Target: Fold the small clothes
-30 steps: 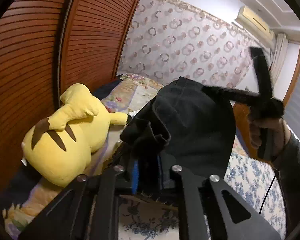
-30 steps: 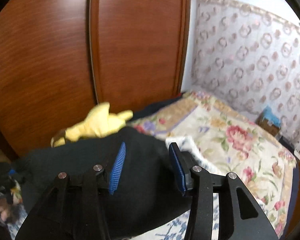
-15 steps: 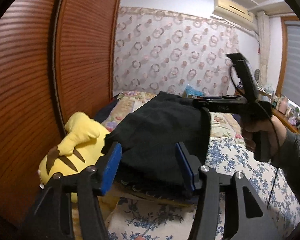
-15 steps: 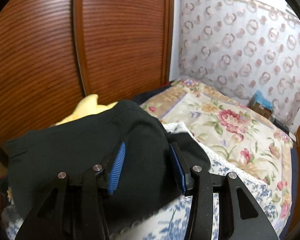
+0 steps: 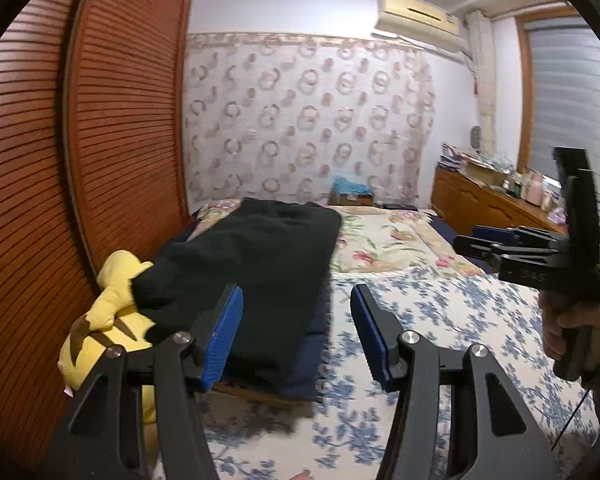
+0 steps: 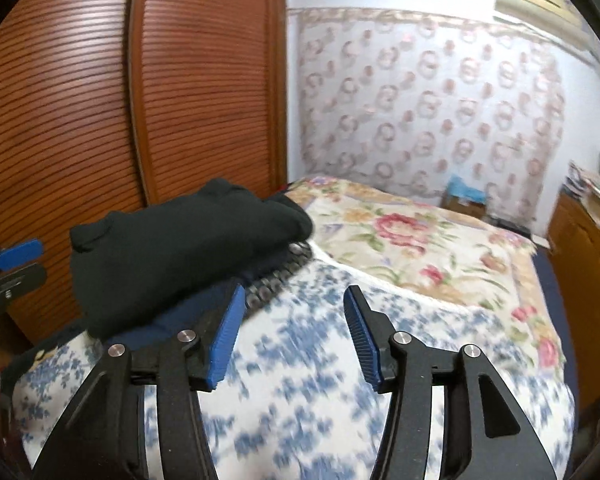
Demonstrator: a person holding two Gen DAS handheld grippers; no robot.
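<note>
Black garment [image 5: 256,256]; yellow plush [image 5: 108,312]; blue-floral white bedsheet [image 5: 440,320]; reddish-brown louvred doors [image 5: 120,120].
</note>
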